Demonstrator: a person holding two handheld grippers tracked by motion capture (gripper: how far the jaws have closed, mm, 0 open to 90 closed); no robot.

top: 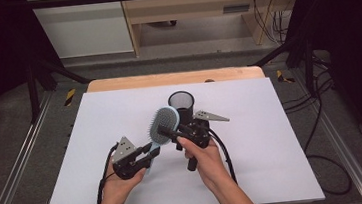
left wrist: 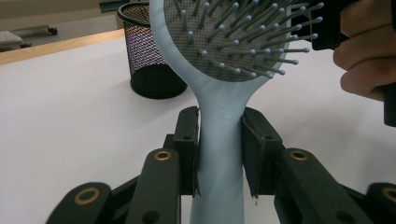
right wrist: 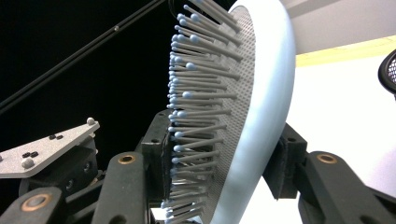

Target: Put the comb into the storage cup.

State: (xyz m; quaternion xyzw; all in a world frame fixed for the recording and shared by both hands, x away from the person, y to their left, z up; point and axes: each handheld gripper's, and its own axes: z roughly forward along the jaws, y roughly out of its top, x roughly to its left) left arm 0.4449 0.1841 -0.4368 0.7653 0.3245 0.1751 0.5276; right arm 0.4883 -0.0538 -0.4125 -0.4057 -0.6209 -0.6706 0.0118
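I had one pale blue brush (top: 163, 124) lifted off the bench (top: 273, 138), held between my two grippers near the front middle. My left gripper (left wrist: 219, 140) was clamped on the handle. My right gripper (right wrist: 224, 158) was closed across the head, one pad in the bristles and one on the back. So the pickup looked done and a handover seemed under way; the brush was not yet in the one black mesh cup (top: 182, 106), which stood upright just behind it. I judged that dropping it in remained.
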